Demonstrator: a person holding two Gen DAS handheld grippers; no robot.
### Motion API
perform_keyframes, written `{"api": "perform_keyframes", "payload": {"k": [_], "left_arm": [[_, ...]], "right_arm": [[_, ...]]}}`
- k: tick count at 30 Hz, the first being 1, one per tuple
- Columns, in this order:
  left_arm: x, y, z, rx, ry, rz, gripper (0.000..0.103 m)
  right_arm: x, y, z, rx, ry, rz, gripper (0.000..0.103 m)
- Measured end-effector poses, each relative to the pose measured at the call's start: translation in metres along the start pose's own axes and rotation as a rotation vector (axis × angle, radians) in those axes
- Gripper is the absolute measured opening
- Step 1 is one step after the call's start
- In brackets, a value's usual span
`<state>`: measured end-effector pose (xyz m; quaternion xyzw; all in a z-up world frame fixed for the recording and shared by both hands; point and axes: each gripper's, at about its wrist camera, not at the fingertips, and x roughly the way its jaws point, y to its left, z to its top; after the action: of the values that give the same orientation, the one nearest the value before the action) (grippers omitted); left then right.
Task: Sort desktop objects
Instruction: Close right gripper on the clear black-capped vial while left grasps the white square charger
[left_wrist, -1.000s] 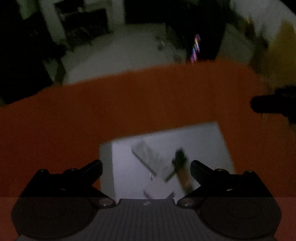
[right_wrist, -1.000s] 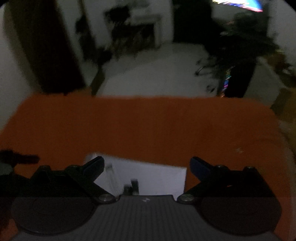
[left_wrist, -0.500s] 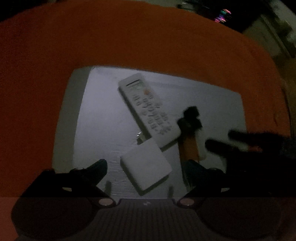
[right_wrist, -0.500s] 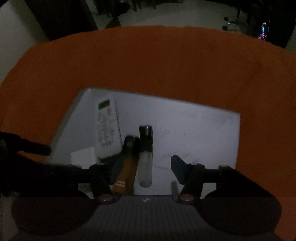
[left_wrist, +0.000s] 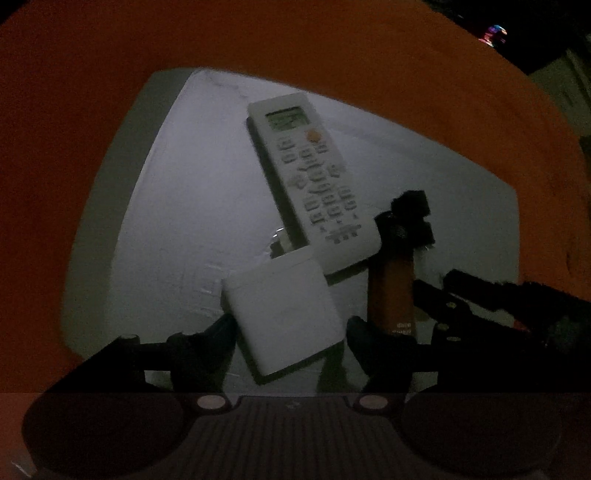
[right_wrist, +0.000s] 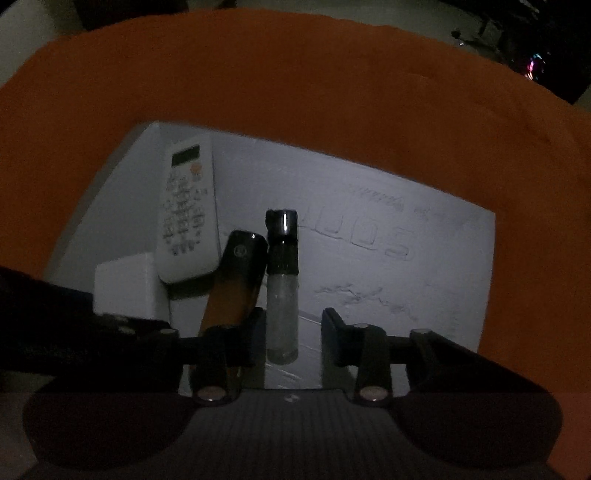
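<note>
Dim orange cloth (left_wrist: 110, 147) covers the counter, with a pale foam slab (left_wrist: 192, 206) on it. From the left wrist, a white remote (left_wrist: 314, 177) leans across a smooth white square block (left_wrist: 282, 319); the left gripper (left_wrist: 288, 332) straddles that block, fingers closing, apparently to lift it.

From the right wrist, the right gripper (right_wrist: 293, 330) closes around a clear cylindrical vial (right_wrist: 282, 306) with a glossy black cap, beside an amber bottle (right_wrist: 236, 280); a gap shows on the right.

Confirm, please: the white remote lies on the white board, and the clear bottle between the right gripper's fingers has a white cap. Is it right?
Not quite. The clear bottle has a black cap, as the right wrist view shows. The rest holds: the remote lies on the white board, and the bottle sits between the closing fingers of the right gripper.
</note>
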<state>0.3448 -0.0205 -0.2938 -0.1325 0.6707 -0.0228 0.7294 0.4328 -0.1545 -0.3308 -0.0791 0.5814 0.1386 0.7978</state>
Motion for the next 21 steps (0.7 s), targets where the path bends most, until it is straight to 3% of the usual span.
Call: {"api": "perform_keyframes", "payload": {"k": [1, 4, 8, 10, 11, 14, 15, 17, 21], "left_arm": [[-0.001, 0.001, -0.001, 0.0, -0.007, 0.004, 0.06], [-0.006, 0.0, -0.006, 0.053, -0.021, 0.027, 0.057], [-0.01, 0.004, -0.007, 0.227, 0.038, 0.062, 0.053], [-0.014, 0.011, -0.005, 0.246, 0.042, 0.067, 0.052], [-0.016, 0.014, -0.004, 0.249, 0.04, 0.067, 0.054], [-0.016, 0.022, -0.003, 0.23, 0.019, 0.08, 0.077], [-0.016, 0.023, -0.003, 0.222, 0.008, 0.092, 0.079], [-0.014, 0.021, -0.004, 0.213, 0.004, 0.101, 0.079], [-0.012, 0.016, -0.003, 0.188, 0.008, 0.1, 0.079]], "right_arm": [[-0.002, 0.0, 0.0, -0.007, 0.005, -0.008, 0.022], [-0.006, -0.006, -0.001, -0.005, 0.043, -0.022, 0.021], [-0.01, -0.021, -0.002, -0.003, 0.124, -0.024, 0.021], [-0.011, -0.028, -0.002, -0.011, 0.136, -0.038, 0.021], [-0.011, -0.03, -0.003, -0.017, 0.134, -0.04, 0.021], [-0.006, -0.031, -0.001, 0.008, 0.13, -0.027, 0.023], [-0.004, -0.03, 0.001, 0.013, 0.122, -0.03, 0.023], [0.0, -0.024, 0.004, 0.004, 0.093, -0.062, 0.043], [-0.003, -0.013, 0.001, -0.007, 0.075, -0.069, 0.044]]}}
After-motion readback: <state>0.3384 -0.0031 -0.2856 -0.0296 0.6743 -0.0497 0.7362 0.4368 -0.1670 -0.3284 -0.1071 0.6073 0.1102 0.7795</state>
